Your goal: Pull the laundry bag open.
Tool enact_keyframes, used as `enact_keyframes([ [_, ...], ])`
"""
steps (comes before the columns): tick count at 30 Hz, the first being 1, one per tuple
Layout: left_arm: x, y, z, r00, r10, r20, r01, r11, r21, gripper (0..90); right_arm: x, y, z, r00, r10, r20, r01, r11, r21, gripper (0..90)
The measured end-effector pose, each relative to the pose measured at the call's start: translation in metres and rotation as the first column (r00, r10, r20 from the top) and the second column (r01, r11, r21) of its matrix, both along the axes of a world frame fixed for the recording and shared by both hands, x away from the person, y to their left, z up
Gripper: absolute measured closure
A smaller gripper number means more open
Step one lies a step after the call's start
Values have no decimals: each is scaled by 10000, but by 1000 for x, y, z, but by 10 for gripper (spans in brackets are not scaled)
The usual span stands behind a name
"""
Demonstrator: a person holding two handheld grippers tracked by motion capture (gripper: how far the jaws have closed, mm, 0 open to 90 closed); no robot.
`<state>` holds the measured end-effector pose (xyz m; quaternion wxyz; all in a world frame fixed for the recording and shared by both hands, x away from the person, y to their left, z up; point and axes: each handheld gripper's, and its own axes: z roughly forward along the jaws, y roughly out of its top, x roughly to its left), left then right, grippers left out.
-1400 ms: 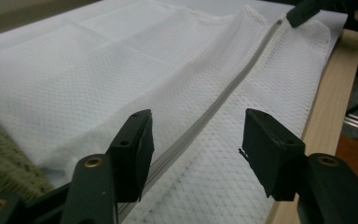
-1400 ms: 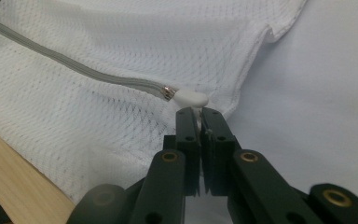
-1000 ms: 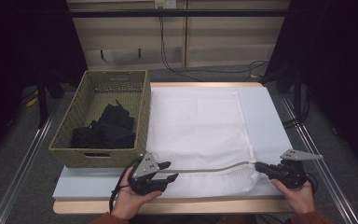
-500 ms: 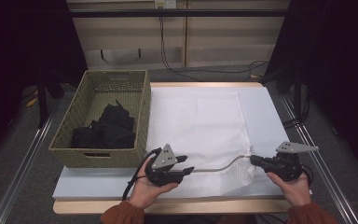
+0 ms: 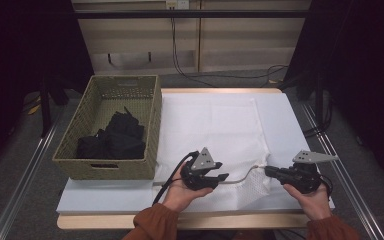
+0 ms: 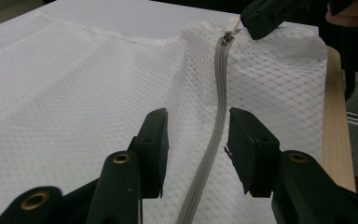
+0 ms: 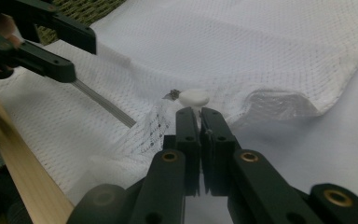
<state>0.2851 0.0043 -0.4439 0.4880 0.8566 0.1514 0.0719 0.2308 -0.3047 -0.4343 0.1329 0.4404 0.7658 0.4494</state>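
A white mesh bag (image 5: 215, 125) lies flat on the table, its grey zipper (image 5: 242, 176) running along the near edge. My right gripper (image 7: 199, 112) is shut on the white zipper pull (image 7: 194, 97) at the zipper's right end. My left gripper (image 6: 196, 140) points along the zipper (image 6: 219, 107) with one jaw on each side. Its jaws have just been closing, and the pads stand clear of the zipper tape between them. In the high view my left gripper (image 5: 223, 177) sits a short way left of my right gripper (image 5: 267, 170).
A woven basket (image 5: 105, 167) holding black clothes (image 5: 112, 140) stands at the table's left. The bag rests on a white mat (image 5: 280, 115). The table's wooden front edge (image 5: 230, 220) runs just behind both hands.
My left hand has slid right along the front edge towards the right gripper, its jaws narrowing around the zipper. The right hand has stayed about where it was.
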Motion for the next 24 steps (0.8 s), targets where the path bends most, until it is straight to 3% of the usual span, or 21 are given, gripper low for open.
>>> enact_keyframes([
  [2, 3, -8, -4, 9998, -32, -206, 27, 9997, -228, 580, 0, 1, 0, 10000, 8, 21, -8, 10000, -24, 869],
  [9, 8, -33, -17, 9969, -245, -741, 238, 9997, -109, 577, 1, 3, -3, 9998, 181, 57, -182, 9998, 75, 868],
  [10, 7, -36, -18, 9962, -320, -808, 296, 9991, -307, 570, 1, 4, -2, 9998, 211, 66, -211, 9998, 56, 868],
  [17, 5, -49, -13, 9954, -624, -722, 589, 9970, -505, 559, 1, 8, -3, 9992, 392, 67, -391, 9991, -155, 866],
  [21, 5, -60, -18, 9933, -830, -803, 806, 9962, -324, 553, 1, 9, -2, 9989, 464, 115, -461, 9988, -173, 865],
  [22, 4, -64, -19, 9946, -749, -724, 756, 9971, 61, 554, 1, 10, -1, 9988, 469, 160, -466, 9988, -166, 866],
  [23, 3, -67, -22, 9938, -777, -799, 772, 9970, -104, 555, 0, 10, 0, 9987, 474, 201, -471, 9988, -164, 865],
  [24, 4, -69, -22, 9936, -838, -754, 842, 9964, 21, 569, 0, 10, 2, 9986, 472, 221, -469, 9988, -139, 866],
])
